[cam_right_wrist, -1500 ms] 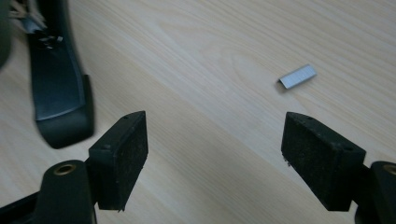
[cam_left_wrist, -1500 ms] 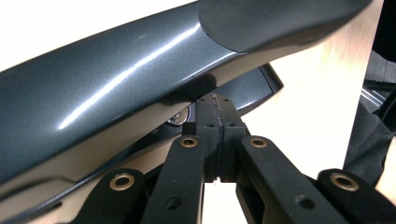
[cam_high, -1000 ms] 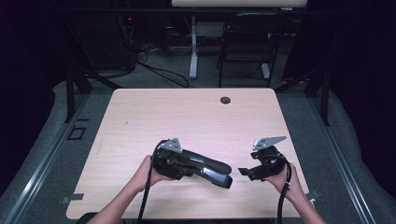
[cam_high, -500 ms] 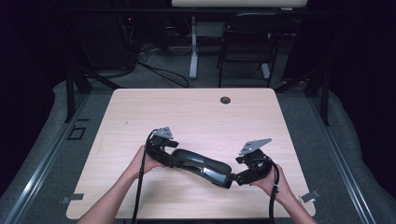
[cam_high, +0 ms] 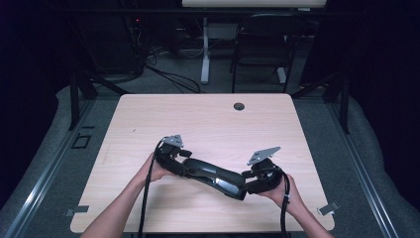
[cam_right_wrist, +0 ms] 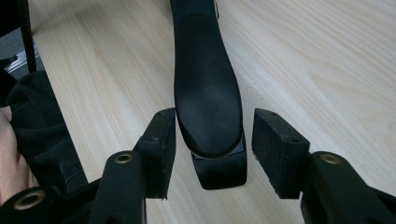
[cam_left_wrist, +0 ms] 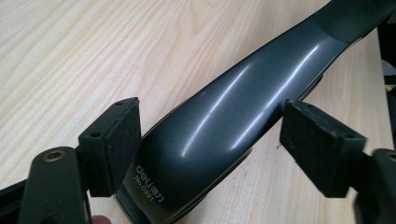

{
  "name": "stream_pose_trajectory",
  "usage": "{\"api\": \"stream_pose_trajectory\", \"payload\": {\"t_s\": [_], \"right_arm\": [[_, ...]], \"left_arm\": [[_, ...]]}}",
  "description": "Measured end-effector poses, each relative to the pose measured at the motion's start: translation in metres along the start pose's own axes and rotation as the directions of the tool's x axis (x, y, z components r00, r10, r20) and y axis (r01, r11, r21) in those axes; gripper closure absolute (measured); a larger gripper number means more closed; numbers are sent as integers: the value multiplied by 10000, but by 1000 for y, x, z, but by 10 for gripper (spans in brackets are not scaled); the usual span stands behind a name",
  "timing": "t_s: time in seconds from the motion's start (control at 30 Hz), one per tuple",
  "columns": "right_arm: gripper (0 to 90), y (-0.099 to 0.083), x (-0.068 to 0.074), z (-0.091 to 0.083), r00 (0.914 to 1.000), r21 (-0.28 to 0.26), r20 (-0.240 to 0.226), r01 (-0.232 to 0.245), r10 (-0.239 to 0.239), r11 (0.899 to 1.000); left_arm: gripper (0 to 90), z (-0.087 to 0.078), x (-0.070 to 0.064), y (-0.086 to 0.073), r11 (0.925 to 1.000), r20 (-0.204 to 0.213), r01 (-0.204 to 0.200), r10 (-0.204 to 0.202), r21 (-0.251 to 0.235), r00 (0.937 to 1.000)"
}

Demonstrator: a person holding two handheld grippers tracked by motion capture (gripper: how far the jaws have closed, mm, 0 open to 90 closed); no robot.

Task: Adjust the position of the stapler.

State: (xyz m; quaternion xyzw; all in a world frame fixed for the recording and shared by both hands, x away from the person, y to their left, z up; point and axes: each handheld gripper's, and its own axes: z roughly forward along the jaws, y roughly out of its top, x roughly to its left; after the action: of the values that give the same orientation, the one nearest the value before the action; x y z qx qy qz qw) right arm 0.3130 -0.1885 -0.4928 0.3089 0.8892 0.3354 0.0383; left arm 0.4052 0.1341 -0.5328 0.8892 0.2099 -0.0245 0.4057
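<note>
- Stapler (cam_high: 215,174): large, dark grey, long-armed, lying on the wooden surface (cam_high: 208,124) near its front edge, spanning between both grippers.
- Left gripper (cam_left_wrist: 210,144): fingers (cam_left_wrist: 114,144) spread wide around the branded end; left pad at the body, right pad apart from it.
- Right gripper (cam_right_wrist: 212,149): fingers (cam_right_wrist: 275,149) parted either side of the rounded end, narrow gaps, not clamped.
- Containers: not seen.
</note>
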Motion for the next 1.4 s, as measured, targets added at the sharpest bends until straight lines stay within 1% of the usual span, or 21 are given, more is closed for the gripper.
{"api": "stream_pose_trajectory", "payload": {"t_s": [0.07,0.1,0.13,0.17,0.2,0.3,0.37,0.4,0.5,0.57,0.6,0.63,0.83,0.9,0.93,1.0,1.07,1.3,1.33,1.37,1.4], "right_arm": [[515,0,0,1,10000,8,-11,57,-57,10000],[519,0,0,1,10000,-2,-21,60,-60,10000],[536,0,0,2,10000,-2,-34,82,-82,10000],[536,0,0,2,10000,-2,-34,82,-82,10000],[552,0,0,2,9999,-10,63,102,-102,9999],[551,-1,-2,0,9995,-21,325,-12,13,10000],[550,-1,-4,0,9992,-55,398,-86,88,9999],[550,-1,-4,0,9992,-55,398,-86,88,9999],[550,-1,-5,0,9987,-53,490,-115,118,9999],[549,-1,-6,0,9987,-24,512,-47,48,10000],[547,0,-7,0,9978,-51,656,-38,41,10000],[546,0,-9,0,9977,-63,671,-31,35,10000],[540,0,-18,-2,9966,-59,801,-196,200,9998],[539,0,-20,-1,9960,-169,856,-224,237,9996],[538,0,-21,-1,9954,-229,918,-257,277,9994],[537,1,-23,-1,9955,-213,913,-243,261,9995],[536,1,-26,-1,9946,-270,978,-332,357,9991],[534,4,-35,0,9948,-336,957,-309,340,9990],[534,4,-37,1,9948,-358,975,-278,312,9990],[534,5,-38,1,9950,-343,959,-249,281,9991],[534,5,-39,1,9948,-317,986,-239,270,9992]], "left_arm": [[178,2,0,0,10000,77,-13,13,1,10000],[178,3,1,0,9999,253,-106,105,32,9996],[163,7,4,0,9999,612,-147,152,-77,9980],[159,7,4,0,9999,612,-147,152,-77,9980],[160,10,5,0,9997,815,-164,176,-156,9965],[194,10,4,1,9993,891,-311,327,-197,9955],[224,10,3,1,9990,869,-399,417,-218,9953],[224,9,2,1,9988,866,-384,409,-302,9954],[277,7,2,2,9984,839,-396,428,-398,9956],[285,6,2,1,9983,921,-303,348,-495,9951],[304,6,3,1,9982,973,-213,266,-555,9949],[314,6,3,1,9982,973,-213,266,-555,9949],[340,5,2,2,9990,870,-262,292,-361,9958],[342,5,1,2,9990,810,-341,364,-291,9960],[342,6,-1,4,9988,643,-478,486,-144,9967],[342,6,-3,4,9982,532,-599,600,-31,9968],[347,7,-4,5,9981,503,-612,612,-6,9969],[365,7,-5,5,9983,521,-556,548,148,9971],[365,8,-6,5,9982,350,-568,560,206,9978],[366,8,-6,6,9979,456,-598,586,254,9972],[368,9,-7,6,9979,386,-576,565,299,9977]]}}
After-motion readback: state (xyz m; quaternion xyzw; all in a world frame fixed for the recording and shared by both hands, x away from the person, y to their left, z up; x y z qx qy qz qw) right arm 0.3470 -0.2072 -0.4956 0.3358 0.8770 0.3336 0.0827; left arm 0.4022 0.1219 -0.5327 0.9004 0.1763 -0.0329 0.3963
